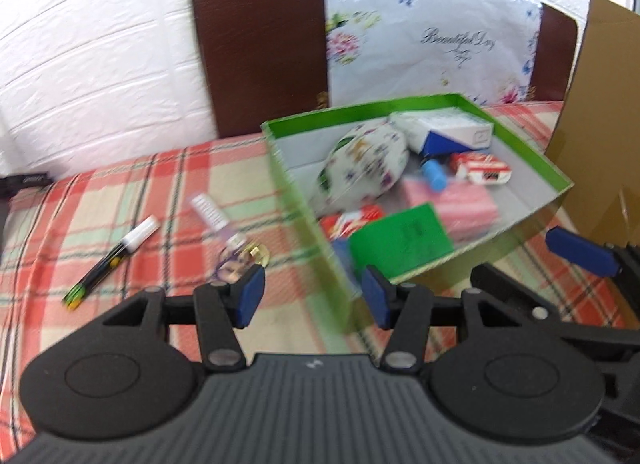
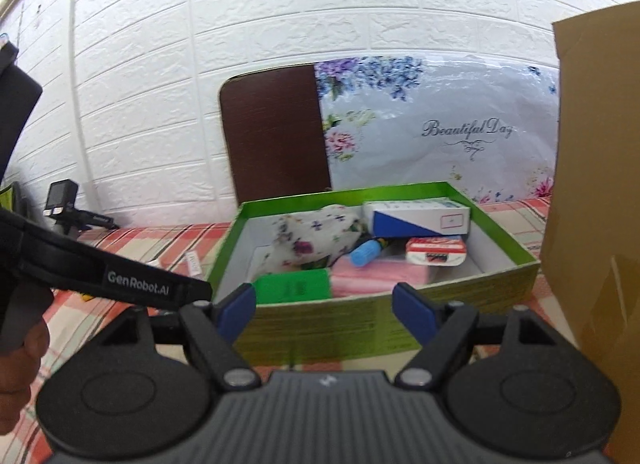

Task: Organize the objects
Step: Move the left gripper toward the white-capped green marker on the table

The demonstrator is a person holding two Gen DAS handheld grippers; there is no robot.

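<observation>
- Marker pen [image 1: 114,256], black-bodied with a white cap, lies flat on the plaid tabletop [image 1: 80,203], well left of the green box [image 1: 308,199]; it looks light, rigid and smooth, so it could roll or slip. A hold across the middle of the barrel seems safest.
- Beside it, nearer the box, lies a small clear bottle [image 1: 218,219] with a striped label, and just in front of that a blurred purple-and-gold item [image 1: 240,262] that cannot be identified. Both look light; the bottle is probably slick and best gripped across its body.
- The green box already holds a floral pouch [image 1: 364,163] (soft, likely to deform), a white-and-blue carton [image 1: 448,131], a pink pack [image 1: 452,199], a green card [image 1: 400,240], a blue tube [image 1: 434,175] and red-and-white packets [image 1: 482,169].
- The left gripper [image 1: 312,296] hovers over the box's near-left corner, its fingers [image 1: 250,296] moderately apart and holding nothing.
- The right gripper [image 2: 326,310] faces the box's near wall, fingers [image 2: 238,312] likewise apart and empty.
- Judging by the layout, the loose items on the tabletop remain to be boxed, and the left gripper is nearer to them.
- A cardboard sheet [image 2: 596,183] stands just right of the box.
</observation>
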